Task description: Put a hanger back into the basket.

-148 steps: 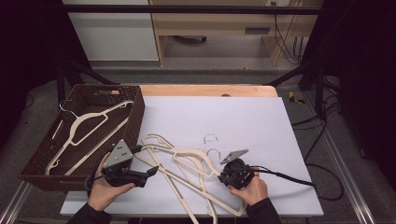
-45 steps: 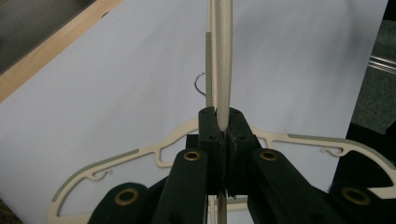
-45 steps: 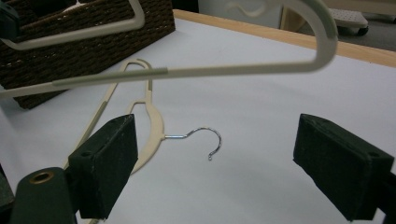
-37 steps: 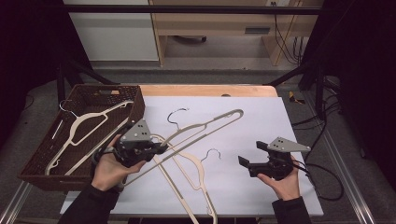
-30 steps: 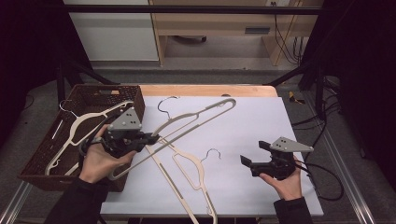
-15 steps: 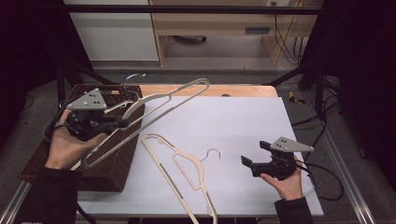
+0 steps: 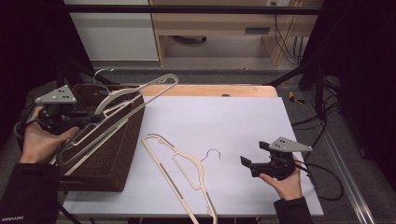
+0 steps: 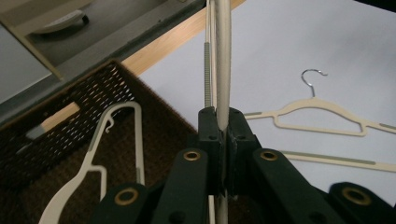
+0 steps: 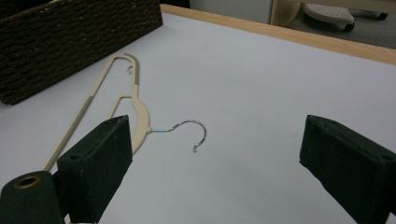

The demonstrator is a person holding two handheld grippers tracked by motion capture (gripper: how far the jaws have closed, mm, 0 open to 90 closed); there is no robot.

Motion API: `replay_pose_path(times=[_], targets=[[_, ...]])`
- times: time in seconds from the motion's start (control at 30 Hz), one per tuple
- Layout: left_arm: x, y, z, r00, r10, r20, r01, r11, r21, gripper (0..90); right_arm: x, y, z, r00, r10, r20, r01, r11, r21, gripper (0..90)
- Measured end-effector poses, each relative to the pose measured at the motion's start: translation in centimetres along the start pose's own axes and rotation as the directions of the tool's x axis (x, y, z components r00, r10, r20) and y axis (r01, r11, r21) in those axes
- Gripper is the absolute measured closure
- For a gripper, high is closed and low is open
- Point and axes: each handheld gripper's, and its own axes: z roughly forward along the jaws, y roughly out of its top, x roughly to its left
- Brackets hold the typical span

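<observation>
Cream-coloured plastic, thin and flat, makes up the hanger (image 7: 122, 108) that the left gripper (image 7: 91, 120) has clamped between its closed jaws; in the left gripper view the pads press together on the hanger's bar (image 8: 222, 70), which runs straight up the middle of the picture. From above, this hanger is held in the air over the brown woven basket (image 7: 105, 156) at the table's left edge, tilted, its far end reaching out past the basket's back corner over the wooden strip of the table, its metal hook (image 7: 100, 74) rising above the basket's rear rim; the left hand (image 7: 39, 140) carrying the gripper sits outside the basket's left wall. Inside the basket lies another cream hanger (image 8: 100, 158), resting on the dark weave.

On the white tabletop (image 7: 233, 121) a second cream hanger (image 7: 180, 165) lies flat, just beside the basket's right wall and apart from it, its wire hook (image 7: 214, 153) pointing toward the right side of the table and its long bar running down toward the near edge. The right gripper (image 7: 248, 161) is held low over the table near its front right part, jaws standing wide apart with nothing between them; in the right gripper view the hook (image 9: 189, 130) of the lying hanger shows between the two black pads, further off on the table and touched by neither; the right hand (image 7: 287, 182) holds it from below.
</observation>
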Motion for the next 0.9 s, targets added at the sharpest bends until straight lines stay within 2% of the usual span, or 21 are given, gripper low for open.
replay_pose_path(times=[0.23, 0.3, 0.4, 0.53, 0.67, 0.7, 0.9], targets=[[2.6, -2.9, -0.9, 0.9977, -0.054, -0.04, 0.055, 0.9984, 0.016, 86.9, -0.1, 0.0, 0.0, 1.0, -0.006, -0.001, 0.006, 1.0, 0.004, 9.5], [3.1, -3.6, -1.0, 0.9955, -0.08, -0.051, 0.081, 0.9966, 0.015, 86.9, 0.0, 0.0, 0.0, 1.0, -0.002, -0.003, 0.002, 1.0, 0.003, 9.5], [4.0, -4.6, -1.1, 0.9932, -0.094, -0.069, 0.096, 0.9952, 0.019, 86.9, -0.1, 0.0, 0.1, 1.0, -0.006, 0.0, 0.006, 1.0, 0.006, 9.5], [4.9, -5.9, -1.1, 0.9879, -0.132, -0.081, 0.134, 0.9909, 0.016, 86.9, 0.0, 0.0, 0.2, 1.0, 0.001, 0.0, -0.001, 1.0, 0.004, 9.5], [5.5, -6.2, -1.3, 0.9851, -0.153, -0.078, 0.153, 0.9882, -0.007, 86.9, 0.0, 0.0, 0.2, 1.0, -0.01, -0.002, 0.01, 1.0, 0.009, 9.4], [5.6, -6.2, -1.3, 0.986, -0.147, -0.079, 0.148, 0.9891, 0.002, 86.9, 0.0, 0.0, 0.2, 1.0, -0.008, -0.002, 0.008, 1.0, 0.01, 9.4], [6.3, -6.4, -0.6, 0.9824, -0.161, -0.095, 0.163, 0.9866, 0.012, 86.8, 0.0, 0.0, 0.2, 1.0, -0.003, 0.0, 0.003, 1.0, 0.005, 9.3]])
